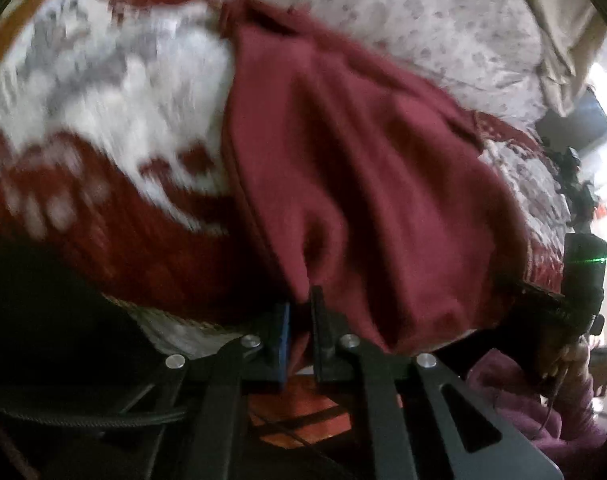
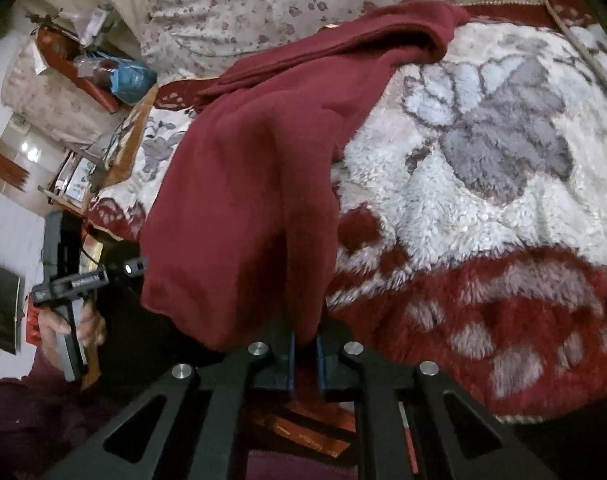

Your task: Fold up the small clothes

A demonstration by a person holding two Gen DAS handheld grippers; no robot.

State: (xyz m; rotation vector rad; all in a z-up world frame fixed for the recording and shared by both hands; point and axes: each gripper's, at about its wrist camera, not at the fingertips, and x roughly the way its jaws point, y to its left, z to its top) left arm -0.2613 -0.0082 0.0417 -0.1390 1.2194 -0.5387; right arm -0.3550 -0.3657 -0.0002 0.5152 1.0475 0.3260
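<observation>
A dark red garment [image 1: 363,168] lies stretched across a fluffy red, white and grey blanket [image 1: 115,92] on a bed. My left gripper [image 1: 301,308] is shut on the garment's near edge, cloth pinched between its fingers. In the right wrist view the same garment [image 2: 255,168] hangs from my right gripper [image 2: 303,340], which is shut on another part of its near edge, and runs back over the blanket [image 2: 483,168]. The left gripper also shows at the left of the right wrist view [image 2: 75,280], and the right gripper at the right edge of the left wrist view [image 1: 583,280].
A flowered bedsheet or pillow [image 2: 263,8] lies behind the blanket. A cluttered side table with a blue bag [image 2: 127,76] stands at the far left. The bed edge is just below both grippers.
</observation>
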